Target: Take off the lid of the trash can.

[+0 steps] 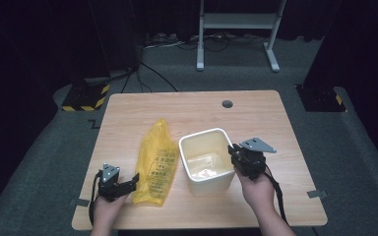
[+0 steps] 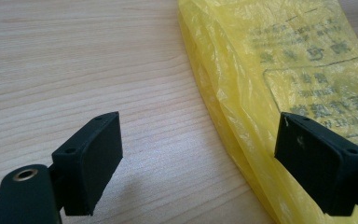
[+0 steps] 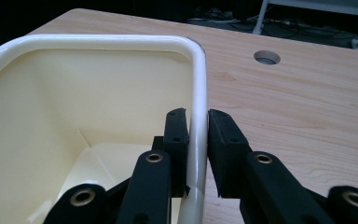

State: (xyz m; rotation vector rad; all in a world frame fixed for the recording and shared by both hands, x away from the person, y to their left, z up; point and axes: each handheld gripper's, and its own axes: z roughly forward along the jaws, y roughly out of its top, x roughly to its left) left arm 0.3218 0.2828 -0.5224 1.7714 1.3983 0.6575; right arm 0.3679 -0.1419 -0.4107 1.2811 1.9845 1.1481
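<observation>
A yellow plastic bag with printed text lies flat on the wooden table, left of a cream bin. My left gripper is open at the bag's near left edge. In the left gripper view its jaws stand wide apart, one over bare wood and the other over the bag. My right gripper is shut on the bin's right rim, one jaw inside the wall and one outside. Something pale and crumpled lies at the bin's bottom.
A round cable hole sits in the table's far side. Behind the table, a white metal stand and cables are on the grey floor. Yellow-and-black striped bases flank the table's far corners.
</observation>
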